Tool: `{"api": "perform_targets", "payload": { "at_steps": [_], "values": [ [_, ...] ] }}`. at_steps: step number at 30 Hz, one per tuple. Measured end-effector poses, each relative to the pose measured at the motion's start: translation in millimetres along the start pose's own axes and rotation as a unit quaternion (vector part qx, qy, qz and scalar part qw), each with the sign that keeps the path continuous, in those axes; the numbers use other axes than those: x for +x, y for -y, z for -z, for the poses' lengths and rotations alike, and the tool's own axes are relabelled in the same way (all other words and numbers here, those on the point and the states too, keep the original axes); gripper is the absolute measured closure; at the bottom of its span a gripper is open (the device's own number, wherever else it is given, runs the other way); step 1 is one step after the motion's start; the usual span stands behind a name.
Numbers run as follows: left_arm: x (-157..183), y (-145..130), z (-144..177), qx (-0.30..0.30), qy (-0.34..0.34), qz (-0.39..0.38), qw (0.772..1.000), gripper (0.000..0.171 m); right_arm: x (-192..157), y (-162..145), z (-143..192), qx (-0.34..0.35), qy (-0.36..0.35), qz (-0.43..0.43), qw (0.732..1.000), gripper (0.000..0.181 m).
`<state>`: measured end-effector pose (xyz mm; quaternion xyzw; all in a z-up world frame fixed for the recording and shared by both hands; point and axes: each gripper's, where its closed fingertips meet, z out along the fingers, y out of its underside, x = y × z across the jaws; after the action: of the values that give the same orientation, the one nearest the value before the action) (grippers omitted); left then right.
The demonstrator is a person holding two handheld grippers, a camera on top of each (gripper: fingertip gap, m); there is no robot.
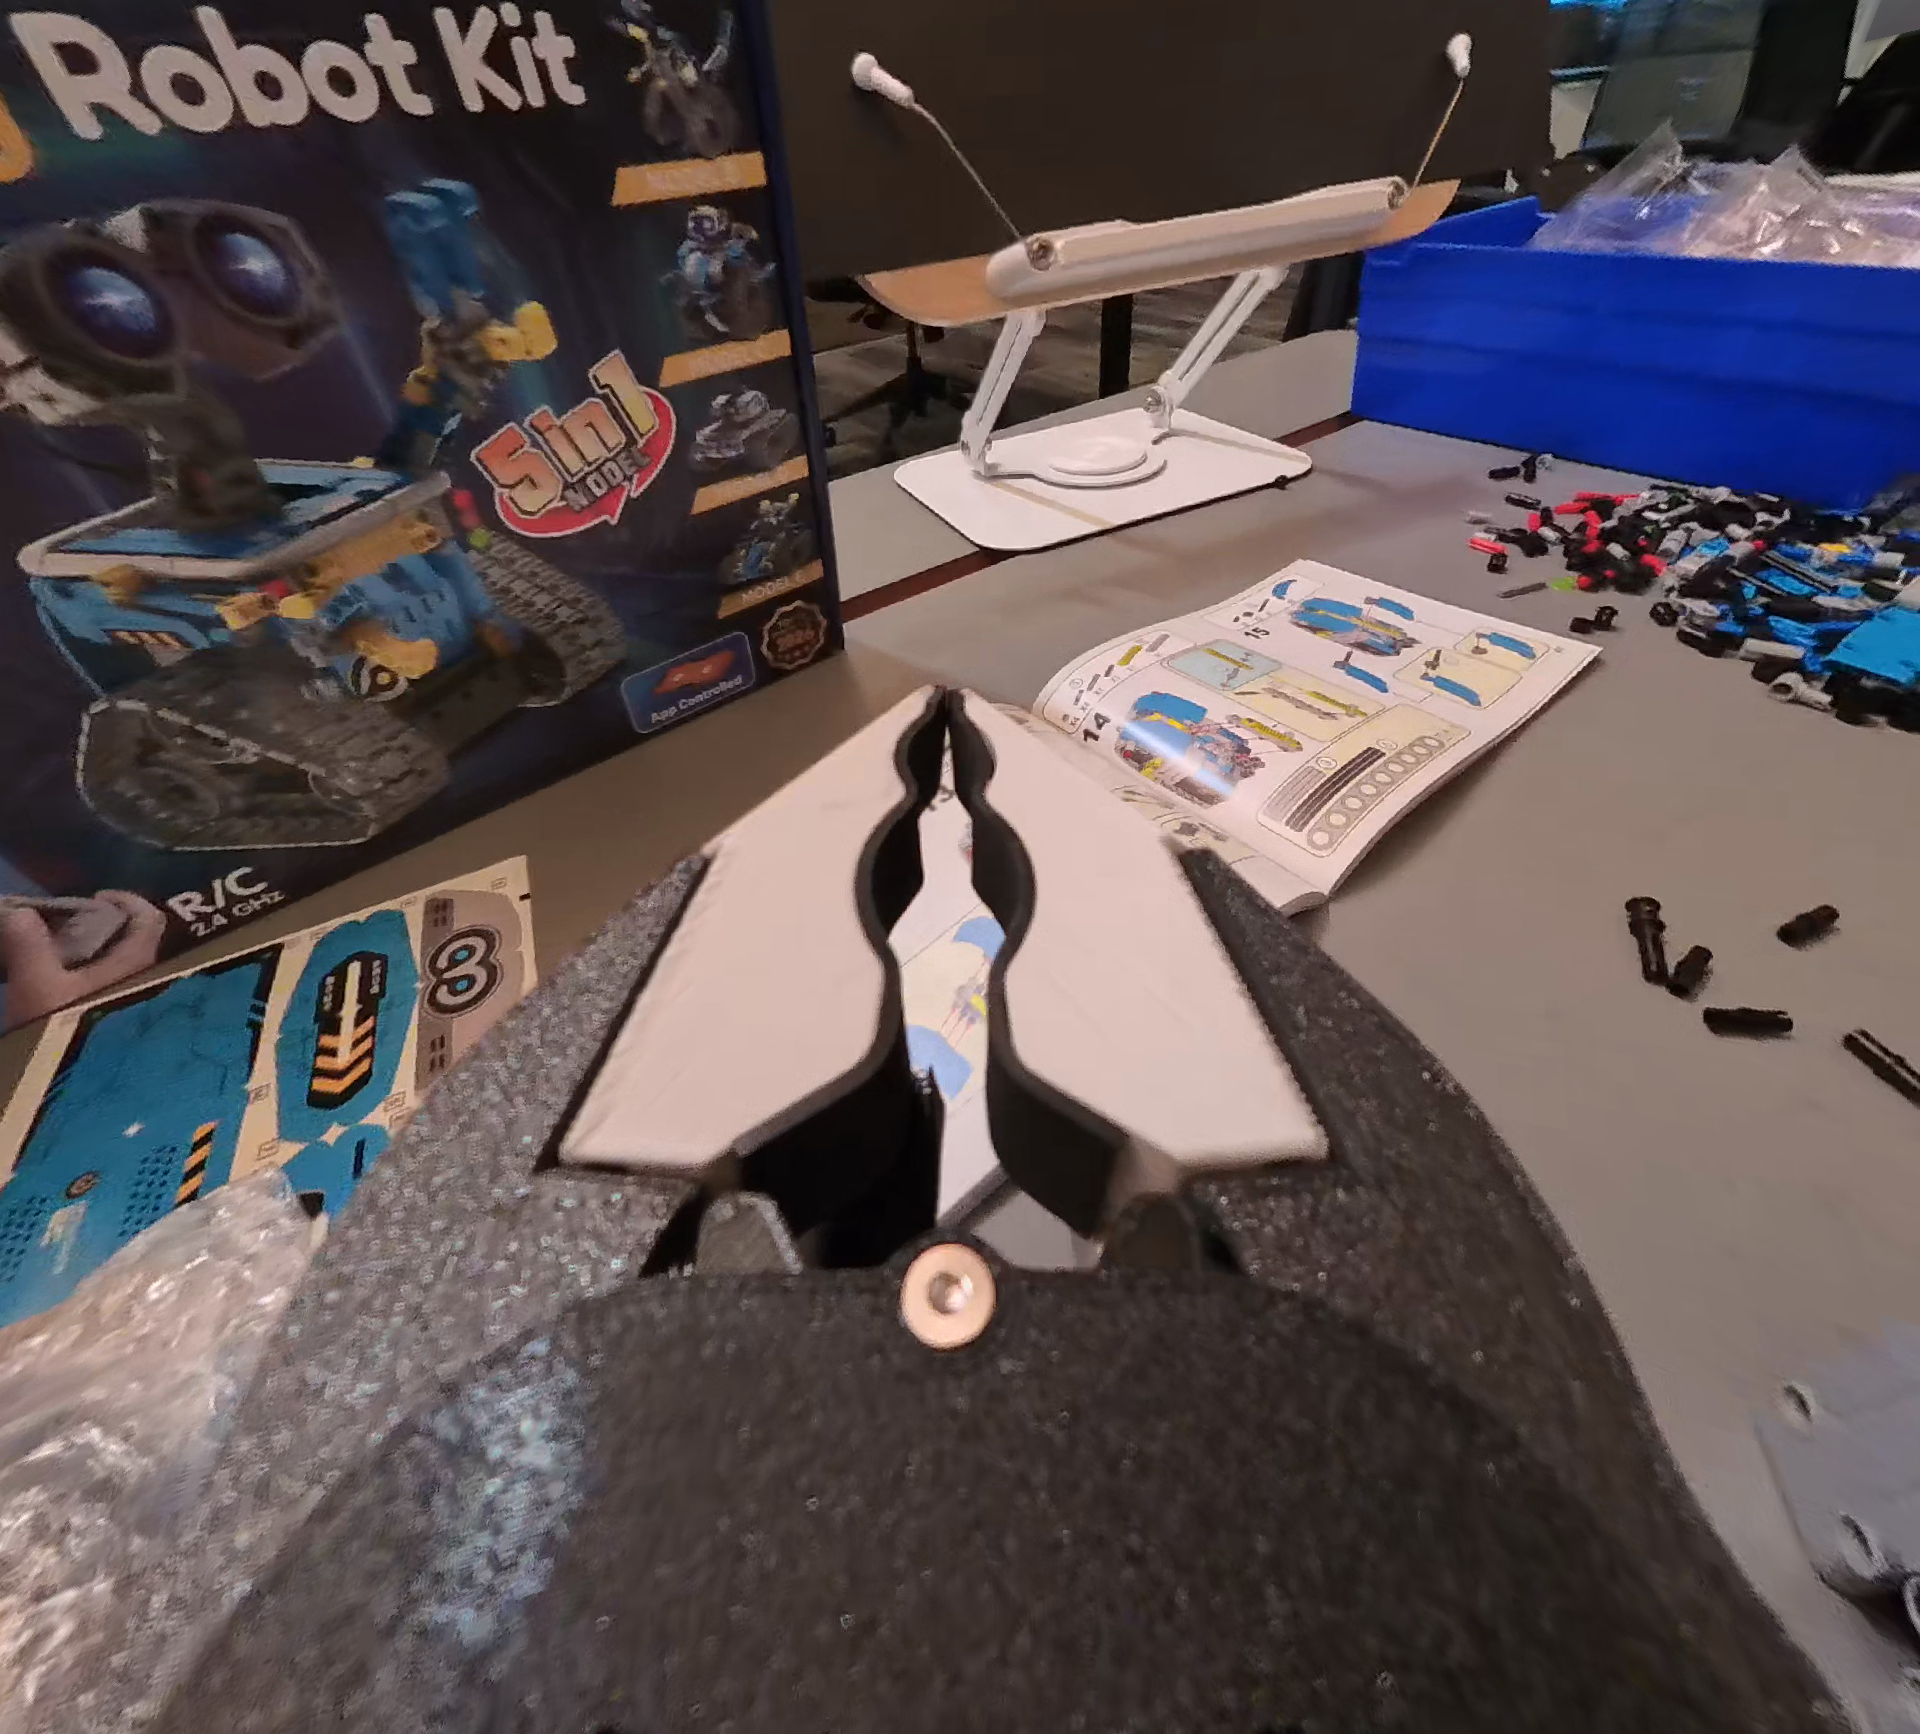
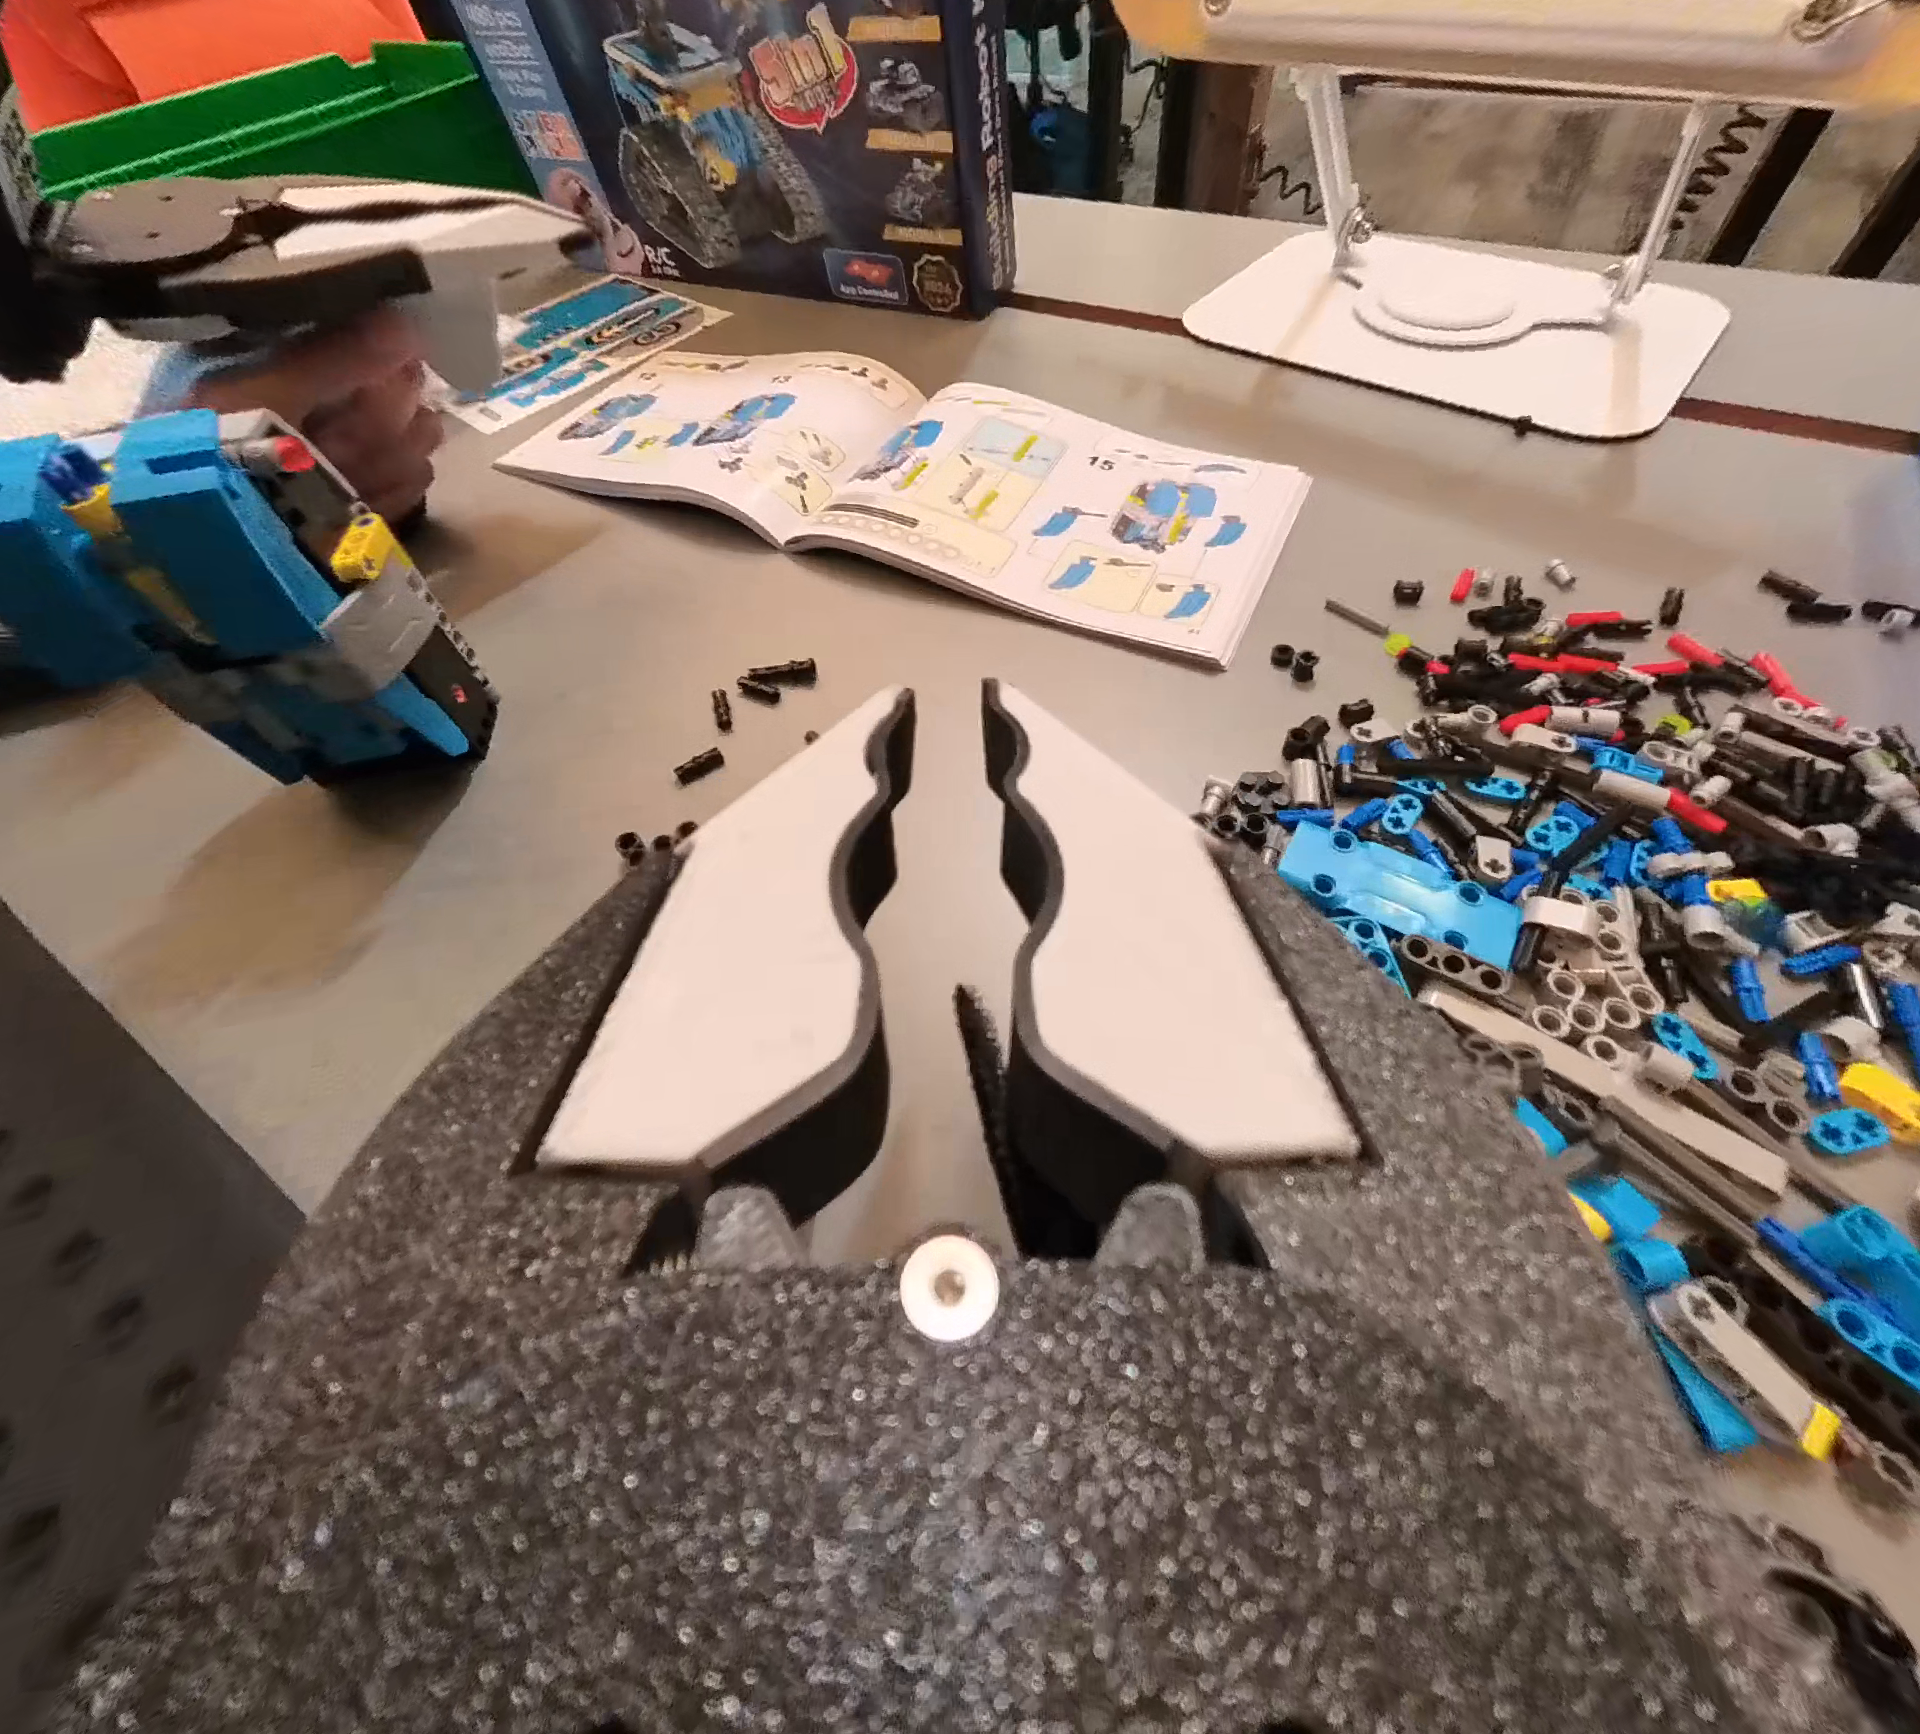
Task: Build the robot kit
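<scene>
Left wrist view shows the left hand-held gripper (image 1: 948, 708) with its fingertips pressed together on nothing, hovering above the open instruction booklet (image 1: 1309, 718) on the grey counter (image 1: 1558, 1061), beside the kit box (image 1: 395, 396) and sticker sheet (image 1: 260, 1050). In the right wrist view, the right hand-held gripper (image 2: 948, 708) is slightly parted and empty above the counter, between a part-built blue model (image 2: 239, 604) and a pile of loose pieces (image 2: 1621, 874). Small black pins (image 2: 748, 697) lie just ahead of its tips.
</scene>
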<state>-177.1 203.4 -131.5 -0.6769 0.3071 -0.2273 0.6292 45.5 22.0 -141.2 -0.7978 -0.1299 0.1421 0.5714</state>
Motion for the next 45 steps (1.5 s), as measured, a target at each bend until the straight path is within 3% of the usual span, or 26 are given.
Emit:
{"api": "perform_targets", "payload": {
  "at_steps": [2,6,8,10,14,16,18,20,26,34,41,45],
  "values": [
    [-2,0,2,0.000,0.000,0.010,1.000,0.171,15,1,8,0.002,-0.036,-0.006,0.999,0.170],
    [1,-2,3,-0.007,-0.005,0.004,1.000,0.171,102,-11,43,-0.043,-0.168,-0.027,0.985,0.174],
    [5,-4,1,-0.014,-0.008,-0.009,1.000,0.171,132,-39,44,-0.140,-0.145,-0.055,0.978,0.169],
    [9,-5,1,-0.017,-0.009,-0.026,0.999,0.171,149,-52,38,-0.181,-0.119,-0.095,0.972,0.161],
    [19,-4,5,-0.008,-0.016,-0.057,0.998,0.171,151,-59,6,-0.219,-0.066,-0.068,0.971,0.159],
    [23,-4,8,-0.007,-0.019,-0.065,0.998,0.171,155,-62,-7,-0.235,-0.086,-0.041,0.967,0.153],
    [25,-4,10,-0.008,-0.023,-0.068,0.997,0.171,156,-69,-10,-0.248,-0.095,-0.029,0.964,0.161],
    [26,-4,11,-0.009,-0.028,-0.066,0.997,0.171,163,-67,-4,-0.248,-0.112,-0.029,0.962,0.171],
    [28,-7,9,-0.020,-0.045,-0.054,0.997,0.171,184,-40,29,-0.214,-0.140,-0.045,0.966,0.172],
    [30,-9,8,-0.026,-0.051,-0.060,0.997,0.171,189,-67,33,-0.252,-0.106,-0.089,0.958,0.171],
    [32,-10,7,-0.028,-0.054,-0.064,0.996,0.171,191,-56,33,-0.245,-0.128,-0.051,0.960,0.162],
    [33,-10,8,-0.027,-0.056,-0.068,0.996,0.171,196,-42,50,-0.249,-0.142,-0.030,0.958,0.161]
  ]
}}
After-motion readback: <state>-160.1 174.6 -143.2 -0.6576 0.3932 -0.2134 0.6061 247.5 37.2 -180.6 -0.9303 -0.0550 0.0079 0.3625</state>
